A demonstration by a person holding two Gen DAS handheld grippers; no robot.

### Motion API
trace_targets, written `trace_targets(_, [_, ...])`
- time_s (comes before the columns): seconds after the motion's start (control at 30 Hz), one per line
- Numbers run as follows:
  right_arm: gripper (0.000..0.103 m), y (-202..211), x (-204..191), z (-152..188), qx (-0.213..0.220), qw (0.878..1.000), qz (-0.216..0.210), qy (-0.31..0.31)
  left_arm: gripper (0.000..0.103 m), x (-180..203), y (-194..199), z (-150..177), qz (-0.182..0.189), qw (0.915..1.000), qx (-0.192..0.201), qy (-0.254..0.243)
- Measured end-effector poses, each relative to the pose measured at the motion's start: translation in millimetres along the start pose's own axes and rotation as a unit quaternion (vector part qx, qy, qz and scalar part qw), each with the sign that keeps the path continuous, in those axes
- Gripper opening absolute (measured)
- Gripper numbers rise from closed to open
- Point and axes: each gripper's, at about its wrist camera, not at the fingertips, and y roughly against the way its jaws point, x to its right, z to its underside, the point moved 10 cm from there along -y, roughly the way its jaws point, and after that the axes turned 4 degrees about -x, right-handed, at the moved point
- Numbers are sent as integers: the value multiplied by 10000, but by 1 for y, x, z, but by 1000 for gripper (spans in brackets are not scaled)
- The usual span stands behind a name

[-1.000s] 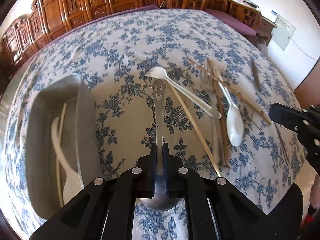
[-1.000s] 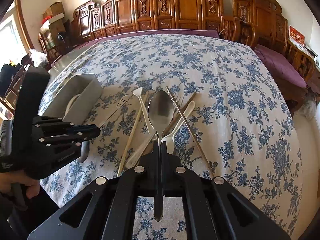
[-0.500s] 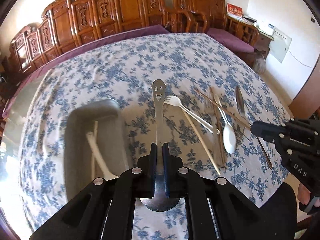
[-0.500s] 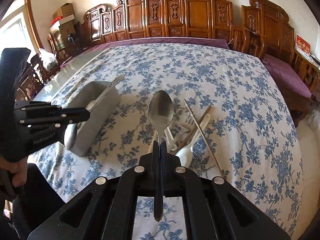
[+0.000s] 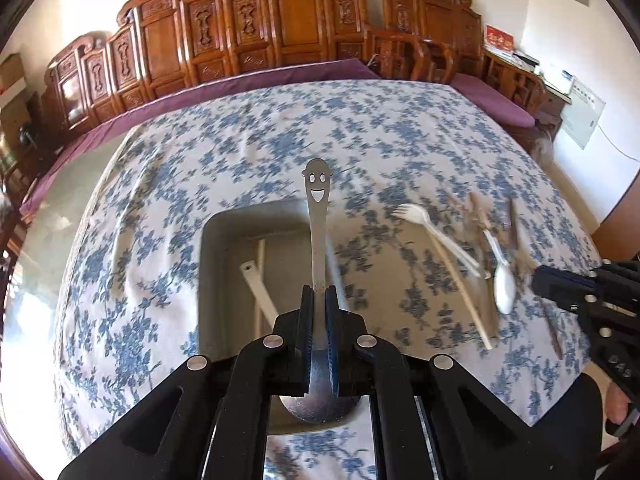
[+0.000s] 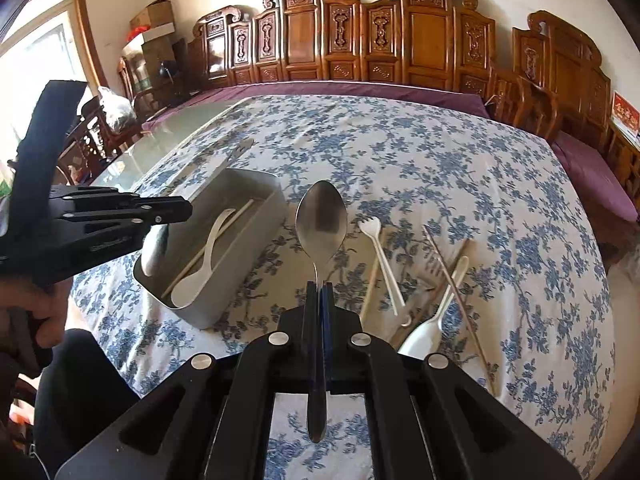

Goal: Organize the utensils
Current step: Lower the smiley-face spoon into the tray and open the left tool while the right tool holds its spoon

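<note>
Steel spoons filled both grippers: the left gripper point(image 5: 319, 300) clamped a smiley spoon point(image 5: 318, 216) above the grey tray point(image 5: 216, 240), the right gripper point(image 6: 319, 296) pinched a plain spoon point(image 6: 321, 220) beside it. 1 white spoon point(image 6: 200, 268) lay inside the tray; loose cutlery point(image 6: 436, 292) stayed on the floral cloth point(image 6: 440, 160).

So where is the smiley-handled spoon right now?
In the left wrist view the smiley-handled spoon is clamped in the left gripper, handle pointing away, held above the grey tray, left of the loose utensils on the tablecloth.
</note>
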Motion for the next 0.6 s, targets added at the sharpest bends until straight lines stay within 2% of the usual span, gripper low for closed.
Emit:
trace_targets(0.3, [4, -14, -17, -3, -104, 9999, -63, 96, 5, -43, -37, 19, -175, 9990, -319, 263])
trace_targets(0.6, [4, -28, -32, -5, -202, 9995, -116, 214, 5, -57, -65, 32, -263, 9974, -611, 279])
